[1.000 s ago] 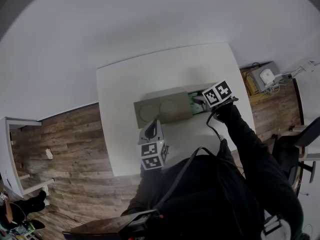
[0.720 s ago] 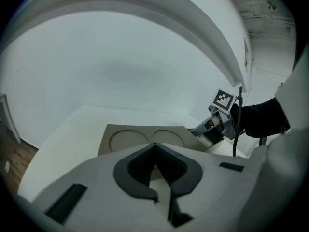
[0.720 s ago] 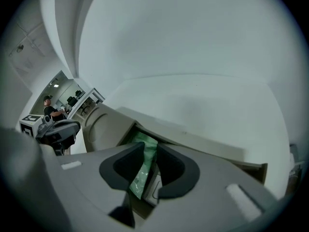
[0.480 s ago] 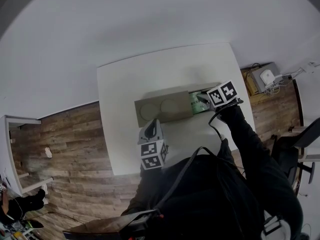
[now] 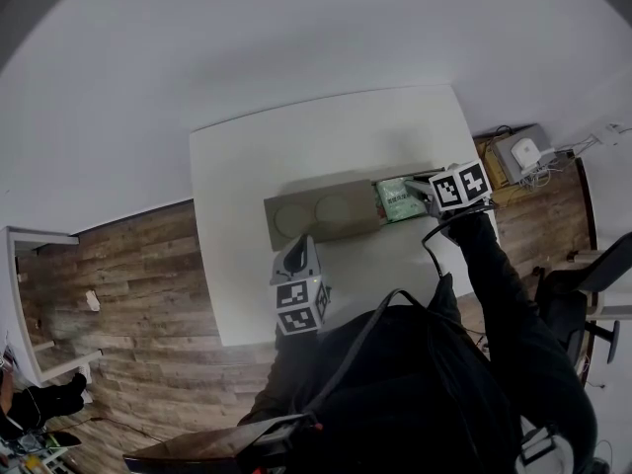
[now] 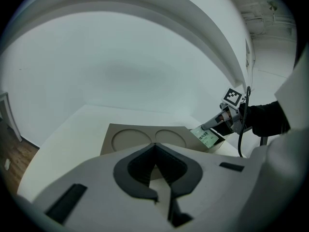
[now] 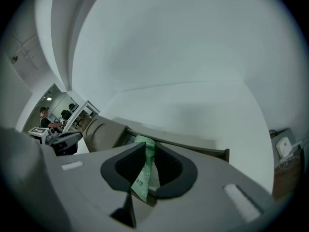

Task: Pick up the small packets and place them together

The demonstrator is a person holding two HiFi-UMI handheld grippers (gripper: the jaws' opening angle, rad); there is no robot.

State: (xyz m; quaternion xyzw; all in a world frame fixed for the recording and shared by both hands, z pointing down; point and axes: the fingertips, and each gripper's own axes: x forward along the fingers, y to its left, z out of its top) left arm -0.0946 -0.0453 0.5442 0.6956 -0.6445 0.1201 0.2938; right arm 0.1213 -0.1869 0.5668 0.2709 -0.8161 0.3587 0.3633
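- One green packet [image 7: 144, 180] is pinched between the jaws of the right gripper [image 7: 146, 148], which have just been closing, over the open end of the cardboard tray [image 5: 321, 215].
- It should be lifted clear of the tray wall before carrying.
- Nothing is held by the left gripper [image 6: 154, 146], whose jaws are pressed together; bare table [image 5: 257, 166] is left all round.

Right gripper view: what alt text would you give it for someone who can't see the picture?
The grey right gripper, whose jaws have just been closing, pinches a thin green printed packet edge-on. Behind it a flat brown cardboard tray lies on a white table against a white wall.
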